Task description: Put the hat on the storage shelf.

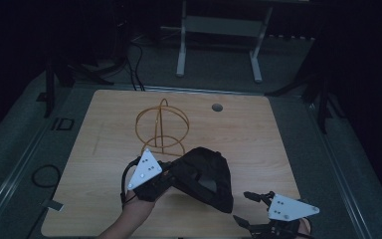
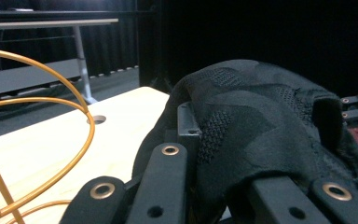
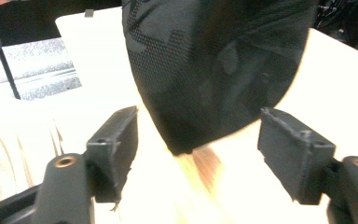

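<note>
Nearest, at the tabletop's (image 1: 104,149) front right edge, the right tongs (image 1: 248,206) stand wide with nothing between them, just short of the one black knit cap (image 1: 206,177). Left of them, the left tongs (image 1: 166,174) are clamped on that cap, holding it above the wood near the front middle. Just beyond stands one gold wire stand (image 1: 161,127), with bare wood around it. One round cable hole (image 1: 217,107) lies at the far edge.

We find no text, label, brand, number or sign that we can read anywhere in these pictures.
</note>
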A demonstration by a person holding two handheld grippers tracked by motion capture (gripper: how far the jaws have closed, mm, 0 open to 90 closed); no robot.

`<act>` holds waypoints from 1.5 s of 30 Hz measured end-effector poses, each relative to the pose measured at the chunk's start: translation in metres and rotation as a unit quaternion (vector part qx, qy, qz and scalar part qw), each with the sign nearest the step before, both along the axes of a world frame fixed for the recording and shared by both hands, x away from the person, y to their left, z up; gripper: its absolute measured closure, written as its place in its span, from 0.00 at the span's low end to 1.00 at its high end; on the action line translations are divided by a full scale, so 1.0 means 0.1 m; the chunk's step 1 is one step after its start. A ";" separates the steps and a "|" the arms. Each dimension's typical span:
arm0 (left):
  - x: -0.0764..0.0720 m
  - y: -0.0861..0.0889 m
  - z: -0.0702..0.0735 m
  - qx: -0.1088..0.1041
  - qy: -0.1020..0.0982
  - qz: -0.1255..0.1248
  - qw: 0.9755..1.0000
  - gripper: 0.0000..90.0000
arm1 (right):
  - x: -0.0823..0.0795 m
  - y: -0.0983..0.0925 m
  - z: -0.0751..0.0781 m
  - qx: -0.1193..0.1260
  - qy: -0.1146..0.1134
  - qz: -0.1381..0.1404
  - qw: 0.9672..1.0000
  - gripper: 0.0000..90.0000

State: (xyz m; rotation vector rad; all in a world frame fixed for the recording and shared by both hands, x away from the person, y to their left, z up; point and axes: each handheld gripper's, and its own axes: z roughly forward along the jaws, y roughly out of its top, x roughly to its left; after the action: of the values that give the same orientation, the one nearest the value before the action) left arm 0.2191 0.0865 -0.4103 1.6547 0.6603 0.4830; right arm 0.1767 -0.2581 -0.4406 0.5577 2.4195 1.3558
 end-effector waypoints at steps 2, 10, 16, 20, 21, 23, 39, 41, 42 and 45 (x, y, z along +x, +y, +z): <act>0.00 0.03 -0.01 -0.003 -0.002 -0.004 1.000 0.98 | 0.00 -0.07 0.04 0.000 -0.011 -0.007 1.000 0.35; 0.00 0.16 0.01 -0.018 -0.017 -0.062 0.998 0.98 | 0.15 -0.22 0.29 -0.005 -0.073 -0.027 0.997 0.44; 0.00 0.23 0.03 -0.048 -0.027 -0.153 0.987 0.98 | 0.19 -0.04 0.44 -0.008 -0.107 0.007 0.994 0.53; -0.02 0.20 0.04 -0.046 -0.026 -0.174 0.983 0.98 | 0.18 0.14 0.49 -0.011 -0.114 0.051 0.992 0.52; -0.02 0.19 0.03 -0.046 -0.024 -0.175 0.983 0.98 | 0.16 0.20 0.50 -0.013 -0.118 0.067 0.991 0.51; -0.02 0.18 0.03 -0.045 -0.023 -0.180 0.982 0.98 | 0.14 0.26 0.51 -0.012 -0.121 0.086 0.989 0.51; 0.01 0.18 0.07 -0.069 -0.014 -0.189 0.980 0.98 | 0.15 0.48 0.48 -0.012 -0.137 0.138 0.981 0.76; 0.01 0.18 0.06 -0.068 -0.013 -0.189 0.979 0.98 | 0.15 0.49 0.47 -0.015 -0.136 0.141 0.981 0.83; 0.01 0.18 0.06 -0.068 -0.012 -0.190 0.979 0.98 | 0.15 0.50 0.46 -0.016 -0.131 0.139 0.981 0.88; 0.02 0.19 0.05 -0.063 -0.011 -0.187 0.980 0.98 | 0.16 0.51 0.45 -0.015 -0.122 0.130 0.984 0.97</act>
State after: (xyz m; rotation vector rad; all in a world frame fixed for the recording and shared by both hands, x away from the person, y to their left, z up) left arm 0.2206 0.1050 -0.4049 1.6023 0.3426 0.1835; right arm 0.1930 -0.2068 -0.3961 0.0606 2.3636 1.3910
